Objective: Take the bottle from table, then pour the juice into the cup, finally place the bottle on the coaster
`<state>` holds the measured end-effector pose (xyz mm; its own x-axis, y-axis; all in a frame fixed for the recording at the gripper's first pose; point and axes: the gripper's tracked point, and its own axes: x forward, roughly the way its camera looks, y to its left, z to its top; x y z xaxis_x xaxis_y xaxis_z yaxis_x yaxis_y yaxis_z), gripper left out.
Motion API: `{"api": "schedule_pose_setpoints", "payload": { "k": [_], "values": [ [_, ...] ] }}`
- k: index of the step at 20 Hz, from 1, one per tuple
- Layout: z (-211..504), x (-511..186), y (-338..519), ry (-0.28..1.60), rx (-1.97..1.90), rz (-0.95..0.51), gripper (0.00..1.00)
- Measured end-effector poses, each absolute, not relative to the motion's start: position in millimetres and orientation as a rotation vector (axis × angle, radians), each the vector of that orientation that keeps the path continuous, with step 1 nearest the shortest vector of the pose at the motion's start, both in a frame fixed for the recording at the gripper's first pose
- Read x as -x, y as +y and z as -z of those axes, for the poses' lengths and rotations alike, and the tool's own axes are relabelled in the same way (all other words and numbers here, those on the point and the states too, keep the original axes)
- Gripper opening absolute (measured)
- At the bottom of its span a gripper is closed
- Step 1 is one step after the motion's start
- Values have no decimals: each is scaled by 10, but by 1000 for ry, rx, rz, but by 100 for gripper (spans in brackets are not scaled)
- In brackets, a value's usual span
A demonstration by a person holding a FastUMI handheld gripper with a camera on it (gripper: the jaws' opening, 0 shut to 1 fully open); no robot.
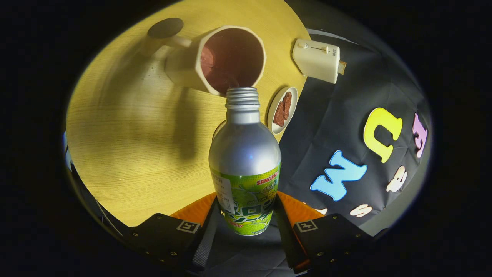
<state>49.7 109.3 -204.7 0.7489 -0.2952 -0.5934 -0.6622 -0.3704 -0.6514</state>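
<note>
My gripper (246, 215) is shut on a silver aluminium bottle (245, 154) with a green label, both fingers pressing on its lower body. The bottle is uncapped and tipped forward, its threaded mouth (242, 94) at the rim of a cream faceted cup (215, 57) with a handle. The cup stands on the round yellow wooden table (134, 146), and its inside looks dark reddish. A dark round coaster (165, 27) lies on the table beyond the cup's handle.
A small white plate (282, 109) with brown slices sits near the table's edge, right of the bottle's neck. A cream toaster (317, 59) stands beyond it at the table's rim. The black booth cloth hangs past the edge.
</note>
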Motion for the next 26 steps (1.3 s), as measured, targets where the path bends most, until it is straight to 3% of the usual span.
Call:
{"api": "schedule_pose_setpoints", "payload": {
  "k": [26],
  "values": [
    [1907,-528,1237,719,2087,-488,75]
  ]
}}
